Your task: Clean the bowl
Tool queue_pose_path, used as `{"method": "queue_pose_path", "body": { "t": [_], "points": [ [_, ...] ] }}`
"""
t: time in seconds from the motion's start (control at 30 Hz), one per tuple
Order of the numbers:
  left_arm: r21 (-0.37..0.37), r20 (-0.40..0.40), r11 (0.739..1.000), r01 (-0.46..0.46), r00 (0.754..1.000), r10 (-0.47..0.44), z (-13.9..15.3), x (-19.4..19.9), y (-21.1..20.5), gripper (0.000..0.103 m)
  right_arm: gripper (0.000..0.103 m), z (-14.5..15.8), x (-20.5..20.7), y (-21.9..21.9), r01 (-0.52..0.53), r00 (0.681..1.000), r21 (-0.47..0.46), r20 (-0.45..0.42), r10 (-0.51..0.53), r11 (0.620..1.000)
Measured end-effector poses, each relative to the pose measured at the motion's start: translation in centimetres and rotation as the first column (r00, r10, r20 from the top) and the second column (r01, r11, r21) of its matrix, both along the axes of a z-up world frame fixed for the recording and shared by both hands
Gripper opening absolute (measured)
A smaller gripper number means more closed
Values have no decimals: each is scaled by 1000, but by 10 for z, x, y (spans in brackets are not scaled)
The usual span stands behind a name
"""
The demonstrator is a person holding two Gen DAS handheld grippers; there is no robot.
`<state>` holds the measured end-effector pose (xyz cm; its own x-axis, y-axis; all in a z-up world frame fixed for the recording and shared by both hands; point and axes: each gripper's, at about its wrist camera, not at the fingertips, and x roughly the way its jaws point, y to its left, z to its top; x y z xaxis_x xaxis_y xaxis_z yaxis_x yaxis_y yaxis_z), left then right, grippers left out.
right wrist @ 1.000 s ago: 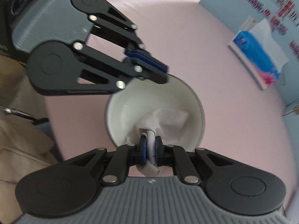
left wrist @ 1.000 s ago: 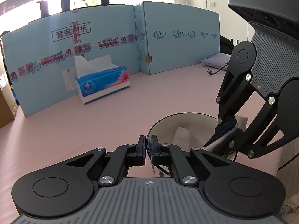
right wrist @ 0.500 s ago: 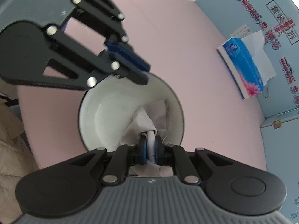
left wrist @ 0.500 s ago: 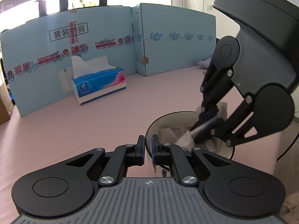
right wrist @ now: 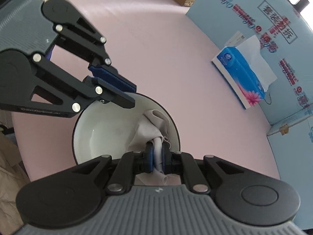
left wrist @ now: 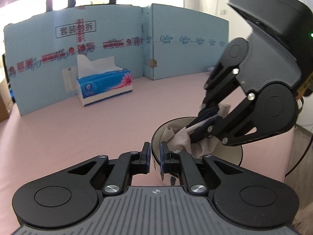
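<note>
Fingers, left gripper [left wrist: 155,154]: pinching near rim of bowl [right wrist: 93,137]
Fingers, right gripper [right wrist: 156,155]: clamped on crumpled tissue [right wrist: 150,127]
Bowl: on pink desk [left wrist: 68,129], near edge
Key relation: tissue inside bowl, against far wall, opposite held rim

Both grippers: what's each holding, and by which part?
Left gripper pinches the bowl by its rim. Right gripper clamps the bunched middle of the tissue, pressed inside the bowl.

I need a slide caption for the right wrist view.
Right tongs wipe bowl with tissue; left tongs grip its rim.
</note>
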<state>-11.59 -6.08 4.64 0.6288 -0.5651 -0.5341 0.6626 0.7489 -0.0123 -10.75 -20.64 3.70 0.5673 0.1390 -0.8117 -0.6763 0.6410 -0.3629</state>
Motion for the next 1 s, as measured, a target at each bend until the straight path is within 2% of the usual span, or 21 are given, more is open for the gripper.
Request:
{"method": "queue_pose_path", "body": {
  "t": [0.03, 0.07, 0.2, 0.3, 0.33, 0.4, 0.47, 0.53, 0.63, 0.8, 1.0],
  "points": [
    [-9, -10, 1000, -15, 1000, 15, 0, -1, 1, 33, 8, 1, -1, -2, 7, 1000, 17, 6, -7, 1000],
    [-11, -14, 1000, -18, 1000, 18, 0, 0, 2, 36, 8, 1, -3, -4, 10, 1000, 31, 9, -10, 999],
    [-45, -76, 999, -28, 997, 24, -1, -9, 4, 40, 8, -4, -9, -7, -1, 1000, 59, 6, 0, 998],
    [-11, -77, 999, -48, 996, 47, 2, -15, -2, 43, 8, -5, -17, -7, -9, 1000, 76, 9, 8, 997],
    [1, -74, 999, -49, 996, 49, 3, -14, -4, 42, 8, -5, -19, -7, -14, 1000, 80, 13, 12, 997],
    [25, -73, 999, -42, 996, 44, 3, -10, -4, 32, 9, -5, -22, -6, -25, 999, 86, 26, 23, 996],
    [75, -69, 997, -31, 997, 36, 5, -4, -6, 19, 9, -5, -25, -6, -35, 999, 96, 33, 32, 995],
    [132, -59, 991, -5, 998, 13, 8, 2, -11, 16, 9, -4, -27, -7, -44, 998, 108, 39, 40, 993],
    [195, -46, 980, 30, 999, -22, 10, 6, -19, 13, 9, -4, -27, -8, -51, 998, 127, 42, 46, 991],
    [252, -36, 966, 59, 998, -52, 13, 20, -23, 9, 9, -4, -26, -12, -56, 998, 175, 10, 56, 983],
    [253, -28, 965, 68, 998, -63, 10, 25, -19, 9, 9, 0, -20, -13, -47, 992, 246, -105, 75, 968]
  ]
}}
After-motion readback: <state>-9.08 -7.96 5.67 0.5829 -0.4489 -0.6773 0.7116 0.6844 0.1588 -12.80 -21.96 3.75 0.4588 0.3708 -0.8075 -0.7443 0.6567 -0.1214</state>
